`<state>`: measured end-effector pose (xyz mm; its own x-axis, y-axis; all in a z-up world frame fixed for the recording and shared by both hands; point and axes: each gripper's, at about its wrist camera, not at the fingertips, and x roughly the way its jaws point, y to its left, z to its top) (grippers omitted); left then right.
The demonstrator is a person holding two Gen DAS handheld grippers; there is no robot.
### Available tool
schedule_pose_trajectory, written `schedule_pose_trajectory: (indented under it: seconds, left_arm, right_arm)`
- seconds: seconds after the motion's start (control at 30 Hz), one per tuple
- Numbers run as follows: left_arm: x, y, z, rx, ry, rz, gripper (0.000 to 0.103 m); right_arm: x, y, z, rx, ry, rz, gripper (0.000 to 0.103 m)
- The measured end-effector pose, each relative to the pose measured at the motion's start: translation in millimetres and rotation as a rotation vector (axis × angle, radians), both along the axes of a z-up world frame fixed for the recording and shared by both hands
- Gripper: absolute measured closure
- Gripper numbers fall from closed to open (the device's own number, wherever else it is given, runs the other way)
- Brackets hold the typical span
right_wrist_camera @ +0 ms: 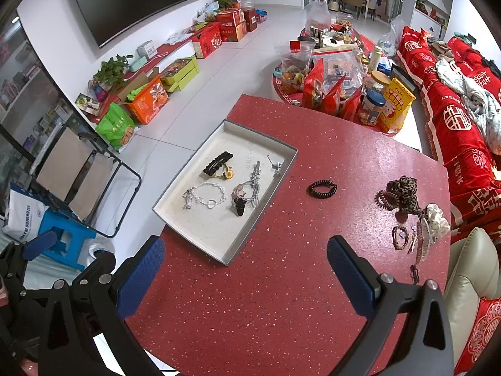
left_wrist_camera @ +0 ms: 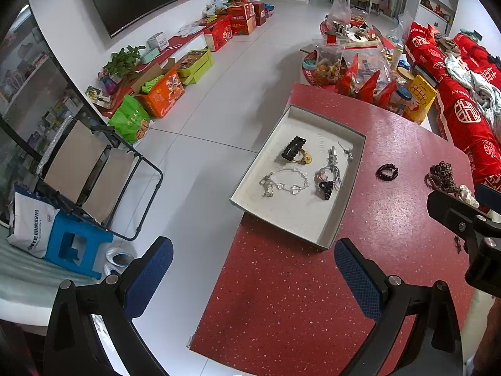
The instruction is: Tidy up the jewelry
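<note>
- Worktop (right_wrist_camera: 281, 297): red speckled surface; its left edge drops off to white floor tile.
- Tray (right_wrist_camera: 175, 206): shallow grey box with a pale lining, sitting at the worktop's left edge, one corner slightly overhanging it.
- Your left gripper (left_wrist_camera: 253, 279): jaws spread wide, nothing between the blue pads, hovering over the worktop's near left edge, just short of the tray's near corner.
- Your right gripper (right_wrist_camera: 245, 279): jaws likewise spread wide and empty, above the near middle of the worktop.
- Loose pile (right_wrist_camera: 404, 197) near the right edge: a leopard-print scrunchie with brown coil ties, then a cream scrunchie (right_wrist_camera: 436, 219) and small clips closer to you. All outside the tray.
- Black coil hair tie (right_wrist_camera: 322, 189): lying alone on the worktop between the tray and the pile, touching neither.
- Tray contents, all resting on the lining: a black scalloped hair clip (right_wrist_camera: 218, 162) beside a yellow piece, a silver chain bracelet (right_wrist_camera: 206, 195), a small black claw clip (right_wrist_camera: 238, 206) touching grey hair ties, and silver pieces toward the far corner, too small to identify.
</note>
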<state>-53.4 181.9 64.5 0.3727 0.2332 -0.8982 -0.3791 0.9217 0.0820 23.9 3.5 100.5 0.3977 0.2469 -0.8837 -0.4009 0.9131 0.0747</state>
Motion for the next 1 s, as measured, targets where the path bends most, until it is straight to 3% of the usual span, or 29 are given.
schedule_pose_trajectory:
  seconds: [1.0]
  left_arm:
    - [1.0,-2.4,-0.3,0.002,0.000,-0.001,0.000]
  right_arm:
    - [0.9,-2.0,0.9,0.000,0.001,0.001,0.000]
